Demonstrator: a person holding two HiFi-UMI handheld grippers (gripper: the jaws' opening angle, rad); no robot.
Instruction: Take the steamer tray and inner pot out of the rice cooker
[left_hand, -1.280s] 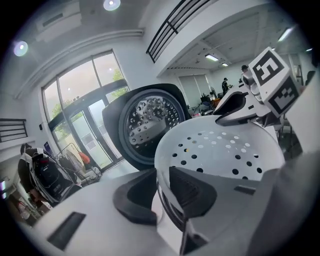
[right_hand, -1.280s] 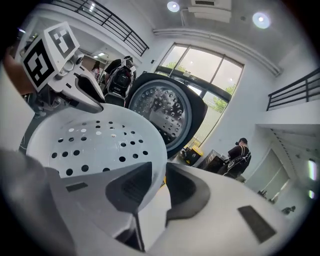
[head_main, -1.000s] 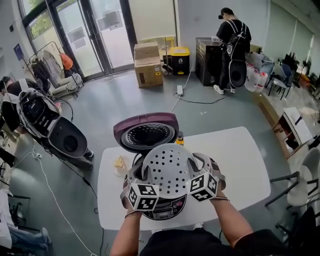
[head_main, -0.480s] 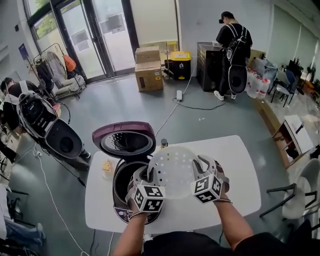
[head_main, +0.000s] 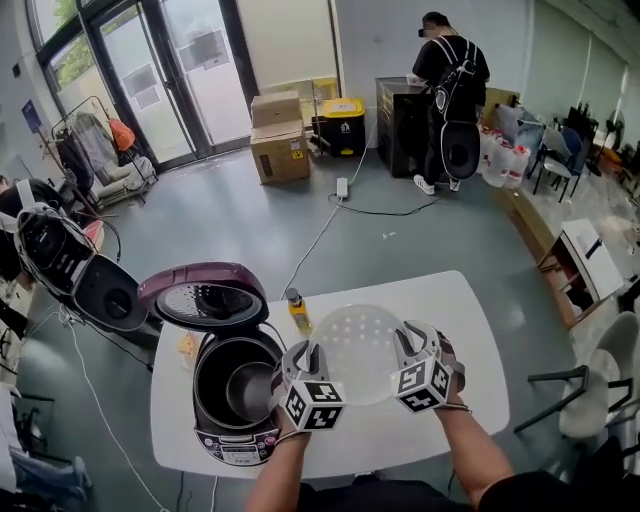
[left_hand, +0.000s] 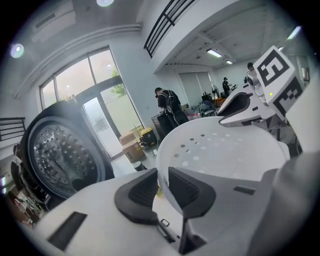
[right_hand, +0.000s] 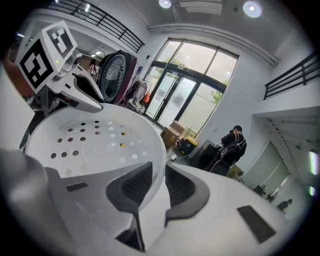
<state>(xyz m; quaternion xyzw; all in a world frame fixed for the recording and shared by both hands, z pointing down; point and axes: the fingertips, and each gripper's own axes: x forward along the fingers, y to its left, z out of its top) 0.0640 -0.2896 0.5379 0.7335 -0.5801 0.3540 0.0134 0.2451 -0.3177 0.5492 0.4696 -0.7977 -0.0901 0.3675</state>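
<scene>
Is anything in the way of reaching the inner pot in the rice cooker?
Nothing visible. The lid stands open, and the steamer tray is clamped by the left gripper and right gripper over the table beside the rice cooker, leaving the inner pot uncovered.

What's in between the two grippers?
The white steamer tray: the left gripper and right gripper each pinch its rim, seen in the head view.

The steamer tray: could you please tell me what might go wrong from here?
The left gripper and right gripper each pinch only the thin rim of the steamer tray, on opposite sides, so it may slip from the tongs or tilt. A small bottle stands on the table just beyond the tray; a careless set-down might topple it.
</scene>
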